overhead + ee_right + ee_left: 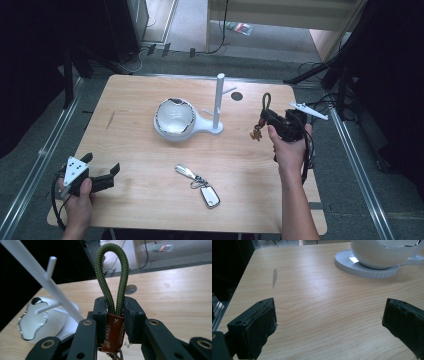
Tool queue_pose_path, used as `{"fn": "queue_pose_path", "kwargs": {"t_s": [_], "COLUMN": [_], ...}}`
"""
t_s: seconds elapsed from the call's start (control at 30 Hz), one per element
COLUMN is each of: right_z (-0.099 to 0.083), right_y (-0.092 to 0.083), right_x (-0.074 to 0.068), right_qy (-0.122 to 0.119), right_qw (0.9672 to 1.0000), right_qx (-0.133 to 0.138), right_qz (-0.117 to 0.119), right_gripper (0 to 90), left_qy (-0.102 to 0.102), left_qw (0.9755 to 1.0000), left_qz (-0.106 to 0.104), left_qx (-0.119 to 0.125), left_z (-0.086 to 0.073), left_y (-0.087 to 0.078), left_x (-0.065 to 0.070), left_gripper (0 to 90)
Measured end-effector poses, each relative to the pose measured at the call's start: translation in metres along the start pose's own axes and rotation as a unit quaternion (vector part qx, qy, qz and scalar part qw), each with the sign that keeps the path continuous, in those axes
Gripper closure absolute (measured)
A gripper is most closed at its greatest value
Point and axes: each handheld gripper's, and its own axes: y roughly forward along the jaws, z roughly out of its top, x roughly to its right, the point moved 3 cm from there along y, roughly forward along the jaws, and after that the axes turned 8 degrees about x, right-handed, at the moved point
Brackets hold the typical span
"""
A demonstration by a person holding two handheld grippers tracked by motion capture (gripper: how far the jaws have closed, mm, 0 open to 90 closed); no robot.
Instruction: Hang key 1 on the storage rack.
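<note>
Green cord loop keychain (111, 280) is clamped at its brown leather tab (113, 332) by the right gripper (280, 125), held up over the table's (150, 150) right side, near the white peg stand (218, 102). Loop is kept upright and open above the jaws, probably so it can be slipped over a peg. A small charm (257, 133) is left dangling below. Second key set (200, 185) is seen lying flat near the front edge. Left gripper (97, 176) is parked low at front left, jaws spread wide, nothing between them, likely waiting. White bowl (174, 119) sits on the stand's base
</note>
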Motion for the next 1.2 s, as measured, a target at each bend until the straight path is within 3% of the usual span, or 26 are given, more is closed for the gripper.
{"fn": "queue_pose_path", "kwargs": {"t_s": [0.27, 0.43, 0.6, 0.83, 1.07, 1.2], "right_z": [0.012, 0.018, 0.024, 0.03, 0.024, 0.024], "right_y": [-0.001, 0.005, 0.007, 0.013, 0.025, 0.027], "right_x": [0.004, 0.007, 0.008, 0.0, -0.008, -0.012], "right_qy": [0.023, 0.0, -0.011, -0.025, -0.038, -0.047], "right_qw": [0.9983, 0.9979, 0.9968, 0.9925, 0.9892, 0.9869], "right_qx": [0.026, 0.016, 0.025, 0.033, 0.023, 0.034], "right_qz": [0.047, 0.062, 0.076, 0.115, 0.139, 0.151], "right_gripper": [73.8, 73.6, 73.6, 73.5, 72.9, 72.5], "left_qy": [0.009, 0.017, 0.016, 0.037, 0.034, 0.037], "left_qw": [0.9999, 0.9997, 0.9997, 0.9993, 0.9994, 0.9993], "left_qz": [0.001, 0.008, 0.008, 0.002, -0.002, -0.004], "left_qx": [0.009, 0.018, 0.016, 0.005, 0.001, 0.001], "left_z": [0.0, -0.001, -0.001, -0.001, -0.001, -0.001], "left_y": [-0.003, -0.005, -0.005, -0.003, -0.002, -0.002], "left_x": [0.002, 0.004, 0.005, 0.008, 0.008, 0.008], "left_gripper": [0.0, 0.0, 0.0, 0.0, 0.0, 0.0]}}
